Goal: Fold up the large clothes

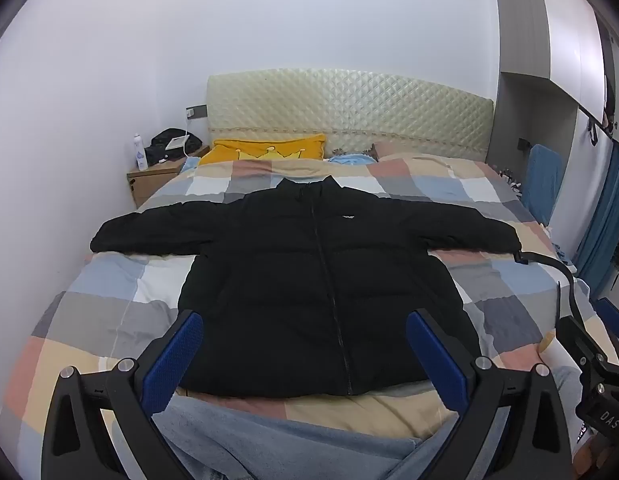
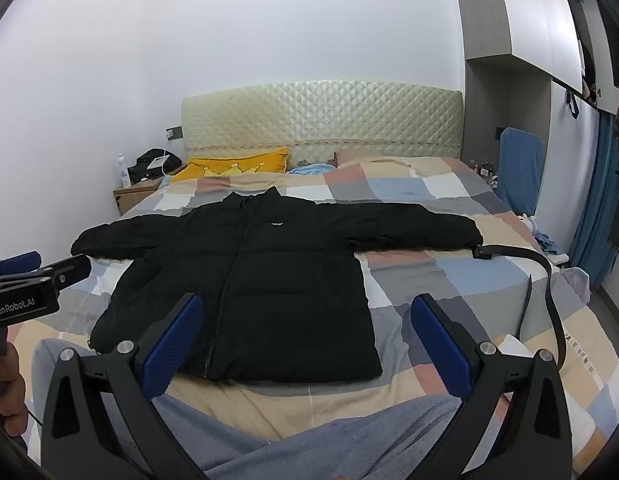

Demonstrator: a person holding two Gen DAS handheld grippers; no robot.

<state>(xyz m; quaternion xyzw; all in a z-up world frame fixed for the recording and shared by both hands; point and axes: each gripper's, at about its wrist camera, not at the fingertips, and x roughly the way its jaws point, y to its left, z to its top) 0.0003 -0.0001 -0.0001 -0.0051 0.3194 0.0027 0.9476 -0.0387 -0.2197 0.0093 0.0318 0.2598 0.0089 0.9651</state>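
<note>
Black and puffy: jacket (image 1: 309,288) flat on the checked bed cover (image 1: 109,304), front side up, zipper closed, collar toward the headboard (image 1: 349,112). Probably spread like this on purpose, so that folding can start from a clean shape; no fold made yet.

From left to right:

- Wooden nightstand (image 1: 153,182) at far left, with a white bottle and a dark bag on top.
- Yellow pillow (image 1: 265,150), soft, against the quilted cream headboard with diamond pattern.
- Left sleeve (image 1: 141,234) stretched straight out, thick and rounded.
- Left claw (image 1: 305,356) held above the hem, blue ribbed pads (image 1: 177,360) wide apart, gripping nothing. Seems only waiting, aimed at the middle of the jacket.
- Quilted body with horizontal seams, small white label on the chest.
- Right claw (image 2: 305,344) also spread wide and empty, over the lower right part of the jacket, near the hem.
- Right sleeve (image 2: 409,232) stretched out too; black strap (image 2: 545,272) touching or just beside the cuff, curving over the bed edge.
- Blue fabric (image 2: 519,168) at far right, beside the bed.

Fabric looks slippery and bulky, so likely to spring back after folding.
</note>
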